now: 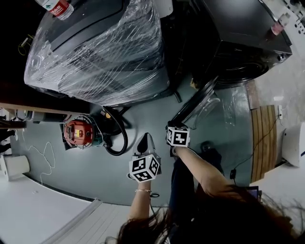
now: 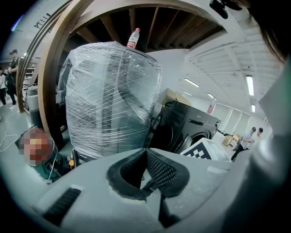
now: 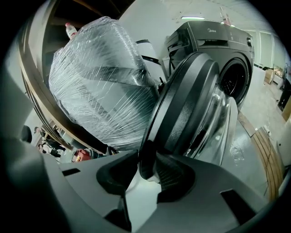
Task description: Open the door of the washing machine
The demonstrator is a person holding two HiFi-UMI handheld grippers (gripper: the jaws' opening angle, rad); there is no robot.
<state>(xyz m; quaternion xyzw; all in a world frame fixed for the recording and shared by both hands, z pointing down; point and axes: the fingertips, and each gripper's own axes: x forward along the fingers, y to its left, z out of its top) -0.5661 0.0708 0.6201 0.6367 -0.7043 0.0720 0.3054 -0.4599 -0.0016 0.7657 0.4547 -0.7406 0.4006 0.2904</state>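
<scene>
The dark front-loading washing machine (image 1: 243, 43) stands at the upper right of the head view, and its round door (image 1: 195, 102) is swung open toward me. In the right gripper view the door (image 3: 191, 104) fills the middle, with the drum opening (image 3: 236, 77) behind it. My right gripper (image 3: 144, 170) is shut on the door's lower rim; from the head it shows below the door (image 1: 174, 126). My left gripper (image 1: 145, 143) hangs to the left of it, apart from the door, shut and holding nothing (image 2: 146, 154).
A large appliance wrapped in clear film (image 1: 100, 52) stands left of the washer, with a bottle (image 1: 57, 7) on top. A red machine with a black hose (image 1: 78, 133) lies on the floor at the left. A wooden pallet (image 1: 264, 138) lies at the right.
</scene>
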